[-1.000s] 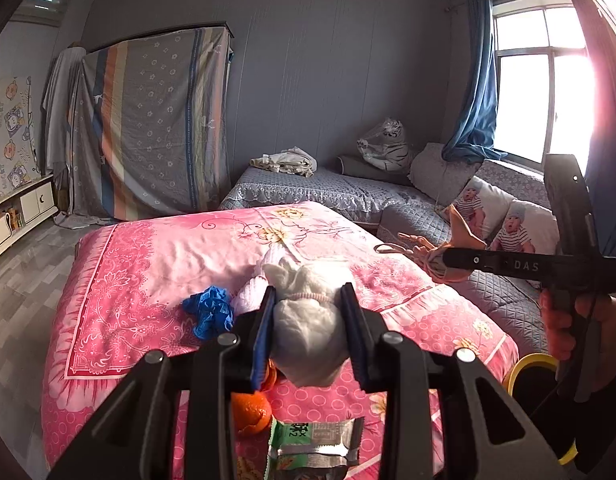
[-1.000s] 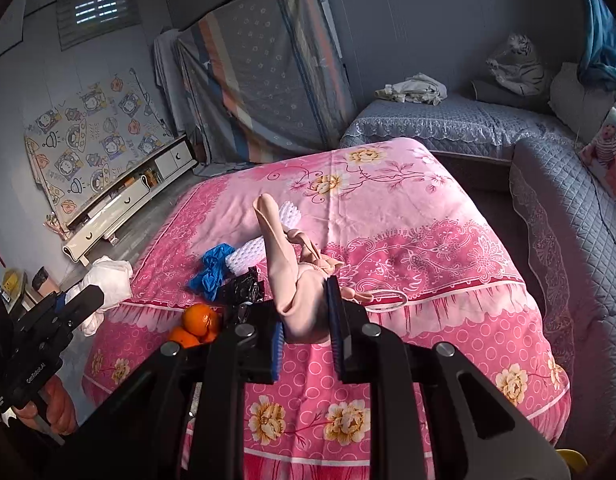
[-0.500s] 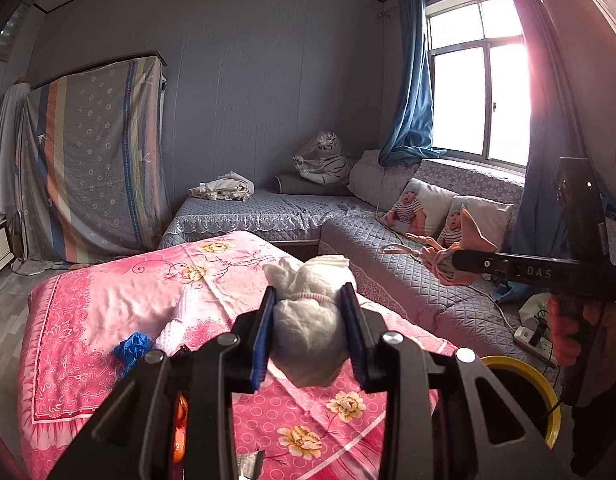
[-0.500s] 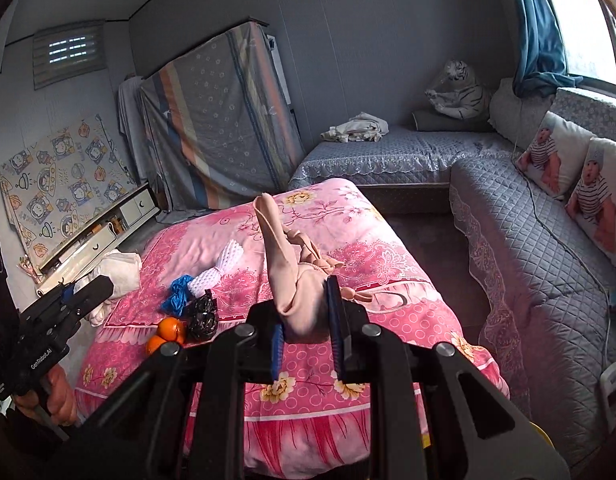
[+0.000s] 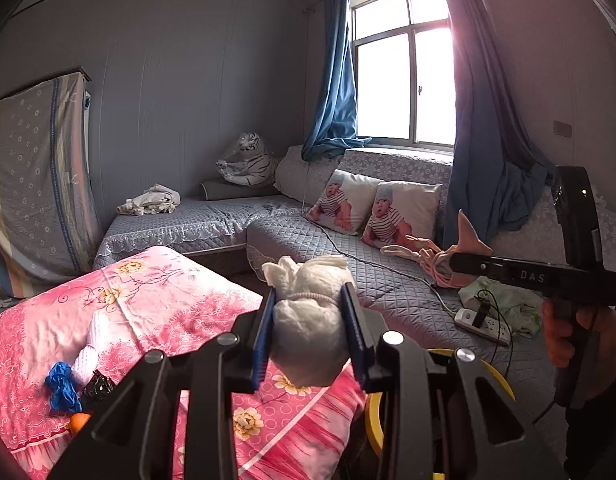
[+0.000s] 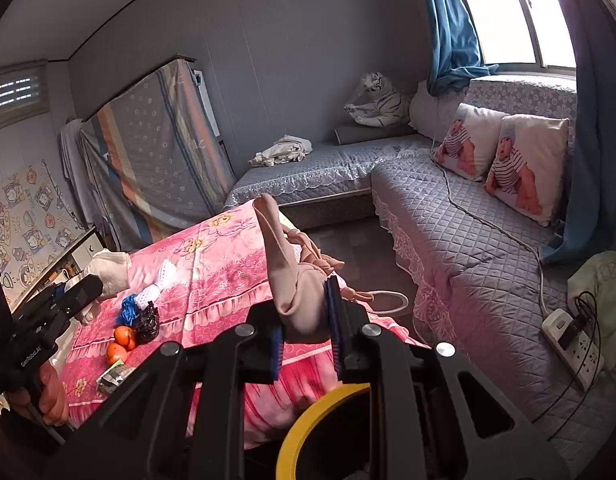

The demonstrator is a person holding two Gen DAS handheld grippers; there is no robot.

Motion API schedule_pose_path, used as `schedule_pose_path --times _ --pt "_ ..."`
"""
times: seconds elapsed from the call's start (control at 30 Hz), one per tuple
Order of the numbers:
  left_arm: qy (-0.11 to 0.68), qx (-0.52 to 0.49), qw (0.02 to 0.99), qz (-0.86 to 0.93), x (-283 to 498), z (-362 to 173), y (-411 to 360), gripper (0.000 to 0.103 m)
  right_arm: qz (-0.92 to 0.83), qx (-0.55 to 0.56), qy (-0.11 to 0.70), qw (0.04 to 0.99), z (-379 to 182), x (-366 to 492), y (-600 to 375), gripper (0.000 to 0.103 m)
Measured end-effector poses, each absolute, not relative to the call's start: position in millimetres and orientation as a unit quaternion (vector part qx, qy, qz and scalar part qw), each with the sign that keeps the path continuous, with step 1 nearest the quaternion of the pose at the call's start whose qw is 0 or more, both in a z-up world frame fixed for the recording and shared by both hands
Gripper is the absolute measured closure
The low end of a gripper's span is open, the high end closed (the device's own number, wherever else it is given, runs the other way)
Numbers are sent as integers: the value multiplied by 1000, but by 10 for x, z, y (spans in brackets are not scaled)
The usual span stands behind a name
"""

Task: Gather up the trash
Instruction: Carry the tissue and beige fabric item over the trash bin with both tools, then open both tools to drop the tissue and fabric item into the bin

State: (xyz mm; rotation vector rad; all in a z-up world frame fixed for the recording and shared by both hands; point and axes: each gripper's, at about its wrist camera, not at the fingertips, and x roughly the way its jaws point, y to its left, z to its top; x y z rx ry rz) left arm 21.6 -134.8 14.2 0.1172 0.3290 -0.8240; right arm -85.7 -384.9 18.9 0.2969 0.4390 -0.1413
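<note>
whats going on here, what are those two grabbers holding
A person is collecting trash off the pink floral bed. The left gripper is shut on a white wadded cloth bundle, the right gripper on a beige crumpled stocking-like rag. Both hang near a yellow-rimmed bin below. Oranges, a blue bag and a black bag remain on the bed.

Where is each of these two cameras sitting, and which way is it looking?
Left wrist: on the left gripper, facing the grey sofa and window; it clamps a white wad; the right hand shows.
Right wrist: on the right gripper, clamping a pink balloon, facing the pink bed; the left hand shows.
Shared: bed, sofa, yellow bin.
</note>
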Motion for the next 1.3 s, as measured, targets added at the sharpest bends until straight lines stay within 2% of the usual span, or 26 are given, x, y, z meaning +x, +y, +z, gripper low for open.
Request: schedule_pose_path --times 0.23,0.67,1.3 --pt "166 88 876 -444 59 -44 -1758 72 -115 165 218 955 43 -1155 -4101 85" --pt "227 137 828 -494 3 -609 -2352 72 -138 207 270 930 -529 -1324 -4365 85" --pt "299 166 784 -518 35 -1088 -2702 72 -139 234 320 908 -927 -1276 -4470 83"
